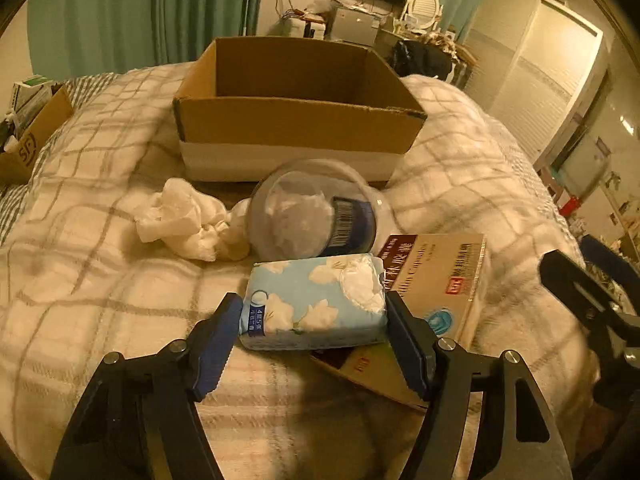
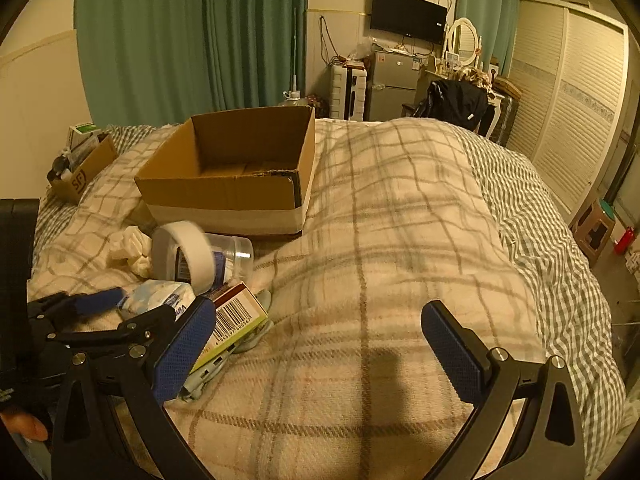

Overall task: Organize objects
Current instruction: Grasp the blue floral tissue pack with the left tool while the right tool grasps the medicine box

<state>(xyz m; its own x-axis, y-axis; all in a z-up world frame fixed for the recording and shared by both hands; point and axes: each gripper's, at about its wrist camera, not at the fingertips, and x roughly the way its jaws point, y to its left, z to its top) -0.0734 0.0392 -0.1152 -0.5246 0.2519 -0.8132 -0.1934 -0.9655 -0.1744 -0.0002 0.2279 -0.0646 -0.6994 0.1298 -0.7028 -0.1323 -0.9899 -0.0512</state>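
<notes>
**Left gripper closed around tissue pack; right gripper wide over blanket**

A plaid blanket covers the bed and carries every item in the work area. Green curtains hang behind the bed.

An open cardboard box sits on the blanket at the far side. Its top is open, and no contents show on the part of its floor that is in view. A smaller cardboard box with items in it stands at the left edge of the bed.

The loose items lie in a group just in front of the large box. A clear plastic jar lies on its side, with white material and a barcode label visible through the wall. A crumpled white cloth lies to the left of the jar, touching it. A gold and maroon carton lies to the right of the jar.

A blue floral tissue pack rests in front of the jar, overlapping the left edge of the carton.

The left gripper straddles the tissue pack at part opening. Both blue pads stand against the ends of the pack; whether they press into it is not fully clear from this angle.

The right gripper is spread wide above bare blanket, with nothing between its pads. It stands to the right of the item group.
</notes>
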